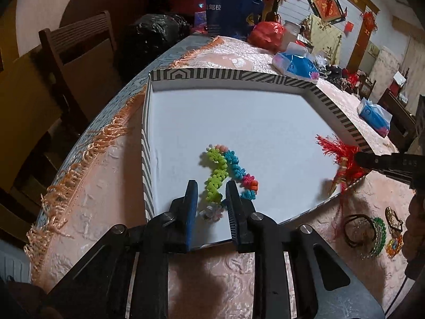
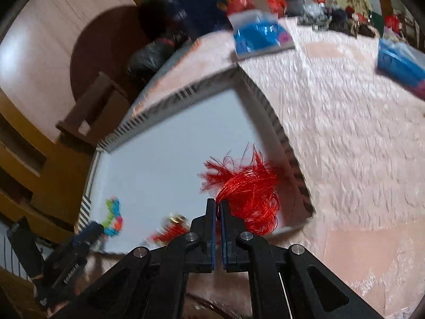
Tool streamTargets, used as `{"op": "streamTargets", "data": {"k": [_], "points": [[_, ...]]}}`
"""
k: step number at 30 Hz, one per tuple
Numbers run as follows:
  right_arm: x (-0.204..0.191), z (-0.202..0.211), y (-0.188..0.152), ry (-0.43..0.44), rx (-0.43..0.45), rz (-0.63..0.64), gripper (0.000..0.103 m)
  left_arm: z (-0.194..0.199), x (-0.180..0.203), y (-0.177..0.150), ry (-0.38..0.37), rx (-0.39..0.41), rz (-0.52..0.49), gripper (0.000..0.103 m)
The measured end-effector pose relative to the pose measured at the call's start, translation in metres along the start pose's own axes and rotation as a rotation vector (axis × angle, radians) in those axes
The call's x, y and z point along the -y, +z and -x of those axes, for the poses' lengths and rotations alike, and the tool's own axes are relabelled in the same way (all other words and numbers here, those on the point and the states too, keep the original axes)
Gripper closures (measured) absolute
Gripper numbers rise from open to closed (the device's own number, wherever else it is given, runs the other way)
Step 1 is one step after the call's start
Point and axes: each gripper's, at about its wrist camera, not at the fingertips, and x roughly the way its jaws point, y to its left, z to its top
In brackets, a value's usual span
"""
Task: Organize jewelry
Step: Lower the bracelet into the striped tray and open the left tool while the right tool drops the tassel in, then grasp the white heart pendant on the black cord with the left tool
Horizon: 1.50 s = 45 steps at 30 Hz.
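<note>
A shallow white box (image 1: 239, 117) with a striped rim sits on the pink tablecloth. A colourful beaded bracelet (image 1: 225, 172) lies inside it near the front. My left gripper (image 1: 211, 188) is open, its fingers either side of the bracelet's near end. My right gripper (image 2: 218, 204) is shut on a red tassel ornament (image 2: 249, 194) and holds it over the box's right side; it also shows in the left wrist view (image 1: 342, 156). The right wrist view is blurred, and shows the box (image 2: 170, 143) and bracelet (image 2: 114, 216).
More jewelry, dark hair ties (image 1: 356, 228) and a green beaded bangle (image 1: 377, 235), lies on the cloth right of the box. Blue tissue packs (image 1: 294, 63) and clutter stand at the table's far end. A wooden chair (image 1: 77, 53) stands at the left.
</note>
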Motion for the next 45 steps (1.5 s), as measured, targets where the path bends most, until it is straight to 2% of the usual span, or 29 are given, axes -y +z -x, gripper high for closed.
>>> {"op": "streamTargets", "data": {"k": [3, 6, 7, 8, 12, 13, 17, 20, 22, 23, 25, 26, 28, 29, 31, 33, 36, 40, 45], "points": [[-0.001, 0.016, -0.003, 0.028, 0.043, 0.012, 0.101, 0.0, 0.002, 0.001, 0.009, -0.001, 0.0, 0.081], [-0.002, 0.035, -0.006, 0.058, 0.071, 0.028, 0.1, 0.005, 0.008, 0.003, 0.007, 0.008, -0.019, 0.054], [-0.001, 0.044, -0.008, 0.06, 0.086, 0.037, 0.1, 0.008, 0.01, 0.004, 0.017, 0.018, -0.027, 0.041], [0.001, 0.049, -0.006, 0.059, 0.097, 0.039, 0.1, 0.012, 0.012, 0.005, 0.022, 0.037, -0.036, 0.039], [0.017, 0.089, -0.029, 0.027, 0.145, 0.055, 0.1, 0.022, 0.012, 0.011, 0.032, 0.057, -0.035, 0.039], [0.025, 0.102, -0.04, -0.029, 0.159, 0.07, 0.1, 0.025, 0.011, 0.011, 0.034, 0.062, -0.028, 0.039], [0.056, 0.135, -0.08, -0.159, 0.182, 0.068, 0.1, 0.042, 0.023, 0.005, -0.001, 0.083, -0.035, 0.039], [0.075, 0.149, -0.107, -0.197, 0.179, 0.028, 0.1, 0.056, 0.051, -0.008, -0.074, 0.094, -0.088, 0.039], [0.086, 0.151, -0.125, -0.281, 0.173, -0.03, 0.1, 0.059, 0.072, -0.017, -0.141, 0.081, -0.139, 0.039], [0.093, 0.15, -0.13, -0.289, 0.168, -0.073, 0.1, 0.058, 0.083, -0.022, -0.185, 0.06, -0.161, 0.039], [0.115, 0.144, -0.141, -0.249, 0.137, -0.222, 0.1, 0.056, 0.102, -0.034, -0.223, 0.033, -0.223, 0.039], [0.121, 0.143, -0.143, -0.243, 0.127, -0.256, 0.1, 0.054, 0.112, -0.04, -0.243, 0.02, -0.257, 0.039], [0.123, 0.143, -0.14, -0.27, 0.126, -0.252, 0.1, 0.047, 0.125, -0.046, -0.28, -0.005, -0.291, 0.039], [0.122, 0.142, -0.139, -0.28, 0.13, -0.241, 0.1, 0.041, 0.129, -0.048, -0.276, -0.018, -0.293, 0.04], [0.123, 0.14, -0.138, -0.27, 0.119, -0.245, 0.099, 0.034, 0.131, -0.047, -0.266, -0.042, -0.267, 0.041], [0.123, 0.141, -0.142, -0.276, 0.12, -0.25, 0.099, 0.033, 0.135, -0.048, -0.29, -0.048, -0.258, 0.041], [0.13, 0.141, -0.142, -0.256, 0.115, -0.285, 0.099, 0.033, 0.15, -0.054, -0.279, -0.035, -0.328, 0.041], [0.134, 0.14, -0.143, -0.239, 0.104, -0.307, 0.099, 0.024, 0.167, -0.048, -0.284, -0.047, -0.36, 0.054], [0.132, 0.141, -0.144, -0.234, 0.105, -0.3, 0.099, 0.007, 0.182, -0.052, -0.259, -0.101, -0.431, 0.059]]}}
